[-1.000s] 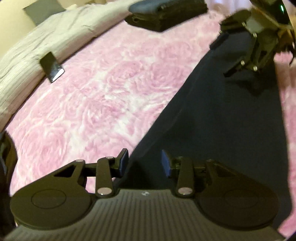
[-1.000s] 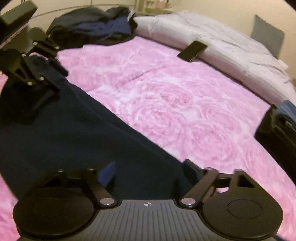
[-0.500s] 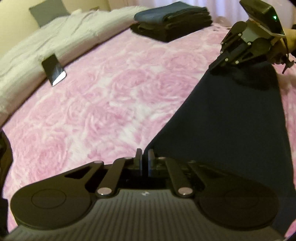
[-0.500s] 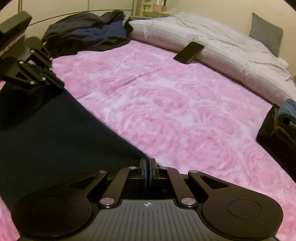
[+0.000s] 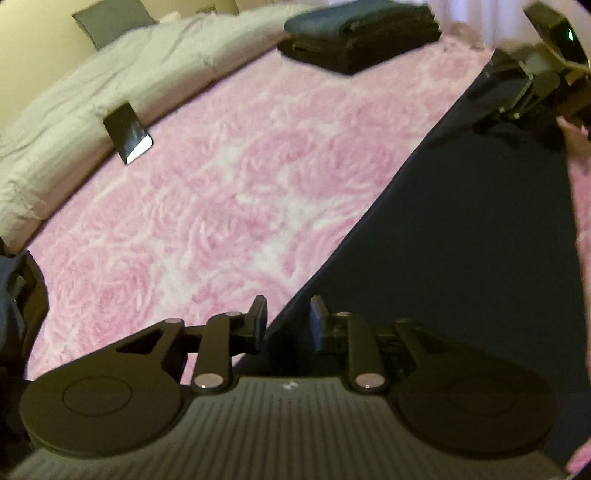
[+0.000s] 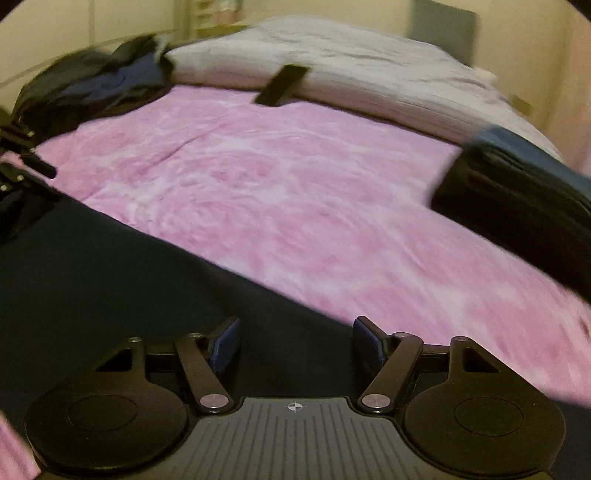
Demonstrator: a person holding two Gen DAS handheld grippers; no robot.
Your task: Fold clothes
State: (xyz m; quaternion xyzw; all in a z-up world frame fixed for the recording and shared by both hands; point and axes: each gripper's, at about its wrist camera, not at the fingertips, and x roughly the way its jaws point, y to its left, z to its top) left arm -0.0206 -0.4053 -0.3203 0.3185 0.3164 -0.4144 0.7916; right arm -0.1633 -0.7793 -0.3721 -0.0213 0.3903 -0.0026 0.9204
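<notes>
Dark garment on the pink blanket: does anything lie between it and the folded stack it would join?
Nothing visible does. Between the dark garment and the folded stack there is only bare pink blanket. The phone leans against the grey duvet, off to the side. Both grippers are opening over the garment's edge.

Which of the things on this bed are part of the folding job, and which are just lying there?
Job:
- dark garment, spread flat
- folded stack
- unfolded pile
- left hand-held gripper and right hand-held gripper, jaws opening, garment edge between them

Lying about:
- phone
- grey duvet
- pink blanket
- grey pillow
</notes>
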